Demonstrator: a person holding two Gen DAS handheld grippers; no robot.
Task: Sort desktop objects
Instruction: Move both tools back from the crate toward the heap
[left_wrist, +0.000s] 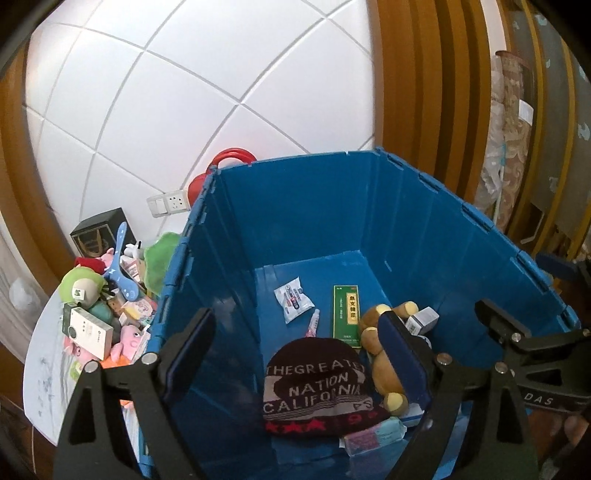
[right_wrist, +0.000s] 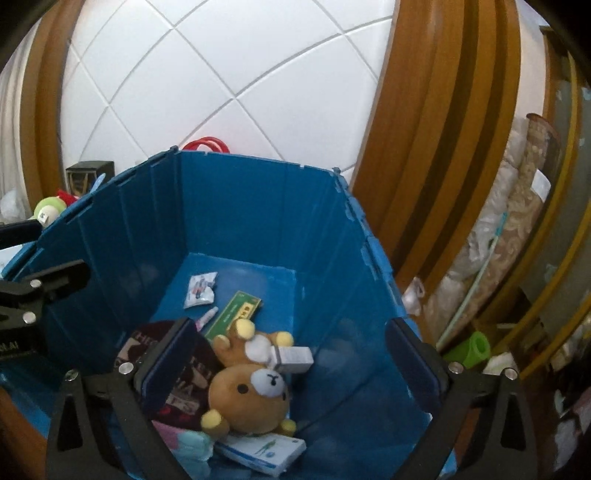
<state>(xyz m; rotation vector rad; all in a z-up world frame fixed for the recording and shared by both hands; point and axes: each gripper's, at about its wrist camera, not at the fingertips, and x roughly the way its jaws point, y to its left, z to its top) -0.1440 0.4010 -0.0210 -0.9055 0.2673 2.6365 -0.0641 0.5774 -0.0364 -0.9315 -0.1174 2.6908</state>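
A blue crate (left_wrist: 406, 229) (right_wrist: 229, 206) holds a dark California beanie (left_wrist: 317, 387), a brown bear plush (right_wrist: 251, 391) (left_wrist: 384, 365), a green box (left_wrist: 346, 312) (right_wrist: 232, 314), a white packet (left_wrist: 293, 300) (right_wrist: 201, 290), a small grey box (right_wrist: 291, 359) and a white box (right_wrist: 266, 452). My left gripper (left_wrist: 295, 373) is open and empty above the crate's left wall. My right gripper (right_wrist: 291, 373) is open and empty above the bear. A pile of toys and boxes (left_wrist: 107, 306) lies on the desk left of the crate.
A white tiled wall (left_wrist: 184, 92) with a socket (left_wrist: 168, 203) stands behind. A red-handled bag (left_wrist: 225, 162) sits behind the crate. Wooden frames (right_wrist: 443, 147), rolled fabrics (right_wrist: 517, 236) and a green roll (right_wrist: 472, 349) are on the right.
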